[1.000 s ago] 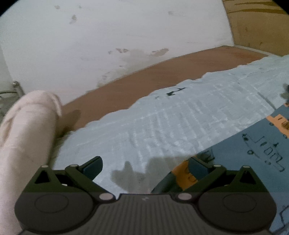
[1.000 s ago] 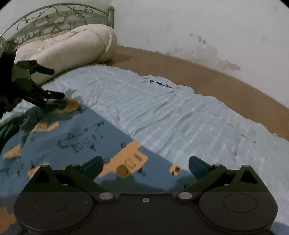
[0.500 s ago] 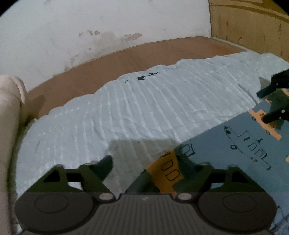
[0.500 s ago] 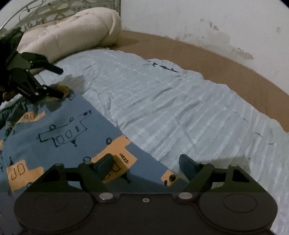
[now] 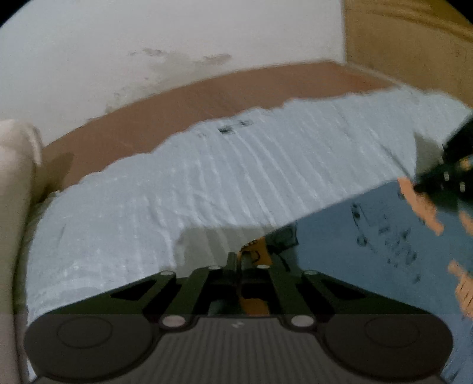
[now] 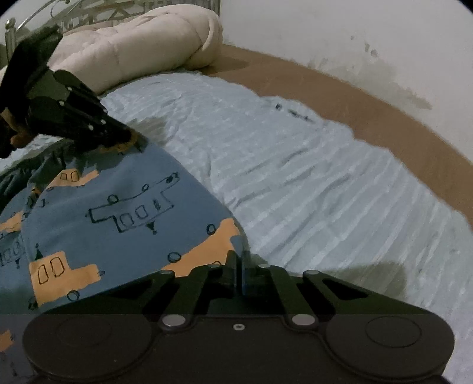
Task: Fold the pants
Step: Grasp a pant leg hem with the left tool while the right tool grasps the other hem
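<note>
The pants (image 6: 118,212) are blue with orange vehicle prints and lie on a pale blue ribbed blanket (image 6: 310,183). In the left wrist view my left gripper (image 5: 238,260) is shut on an orange-printed corner of the pants (image 5: 369,236), lifted a little off the blanket. In the right wrist view my right gripper (image 6: 239,260) is shut on the pants' edge at another corner. The left gripper also shows in the right wrist view (image 6: 130,137), at the far corner. The right gripper shows in the left wrist view (image 5: 425,183), at the right edge.
A cream rolled duvet (image 6: 133,50) lies at the head of the bed by a metal headboard (image 6: 38,17). Brown mattress (image 6: 369,106) borders the blanket, with a white wall (image 5: 177,44) behind. A wooden panel (image 5: 408,41) stands at the far right.
Both grippers went from open to shut, each on a corner of the pants. The pants' edge now rises off the blanket between them.
</note>
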A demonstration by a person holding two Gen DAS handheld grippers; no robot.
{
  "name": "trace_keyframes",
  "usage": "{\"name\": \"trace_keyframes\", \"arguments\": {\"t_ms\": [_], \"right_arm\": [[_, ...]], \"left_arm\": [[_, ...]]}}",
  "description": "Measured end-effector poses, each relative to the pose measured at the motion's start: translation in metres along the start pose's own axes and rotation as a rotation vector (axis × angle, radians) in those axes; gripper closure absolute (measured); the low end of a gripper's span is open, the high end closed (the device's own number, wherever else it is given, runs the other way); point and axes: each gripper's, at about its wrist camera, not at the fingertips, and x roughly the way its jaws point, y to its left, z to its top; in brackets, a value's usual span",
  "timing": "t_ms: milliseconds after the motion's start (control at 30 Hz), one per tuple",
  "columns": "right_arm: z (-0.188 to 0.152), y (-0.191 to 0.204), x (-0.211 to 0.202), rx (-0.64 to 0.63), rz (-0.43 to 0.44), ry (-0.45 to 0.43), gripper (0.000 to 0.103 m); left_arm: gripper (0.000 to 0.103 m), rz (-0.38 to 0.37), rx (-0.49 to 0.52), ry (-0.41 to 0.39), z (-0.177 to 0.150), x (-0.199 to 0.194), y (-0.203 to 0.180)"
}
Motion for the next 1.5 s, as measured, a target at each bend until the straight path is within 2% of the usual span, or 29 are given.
{"name": "trace_keyframes", "arguments": {"t_ms": [100, 233, 333, 467, 567, 733, 1033, 1300, 1500], "right_arm": [[0.01, 0.003, -0.006, -0.016, -0.06, -0.042, 0.102], [0.026, 0.013, -0.01, -0.053, -0.21, -0.13, 0.103], [0.038, 0.025, -0.003, -0.101, -0.324, -0.185, 0.103], [0.045, 0.044, 0.015, -0.193, -0.429, -0.197, 0.103], [0.043, 0.045, 0.019, -0.194, -0.435, -0.204, 0.103], [0.035, 0.052, -0.001, -0.201, -0.44, -0.249, 0.103], [0.017, 0.088, -0.085, -0.206, -0.426, -0.363, 0.103], [-0.029, 0.135, -0.154, -0.227, -0.394, -0.386, 0.103], [-0.068, 0.176, -0.18, -0.239, -0.391, -0.378, 0.103]], "left_arm": [[0.103, 0.05, -0.043, -0.071, 0.006, -0.012, 0.003], [0.103, 0.131, -0.109, -0.153, 0.014, -0.019, 0.011], [0.103, 0.189, -0.119, -0.161, 0.015, -0.014, 0.012], [0.103, 0.22, -0.128, -0.139, 0.012, -0.006, 0.012], [0.103, 0.193, -0.152, -0.152, 0.006, -0.013, 0.017], [0.103, 0.152, -0.148, -0.21, -0.001, -0.044, 0.019], [0.103, 0.117, -0.134, -0.303, -0.016, -0.126, 0.003], [0.103, 0.072, -0.062, -0.336, -0.065, -0.188, -0.03], [0.103, 0.049, 0.019, -0.318, -0.108, -0.206, -0.058]]}}
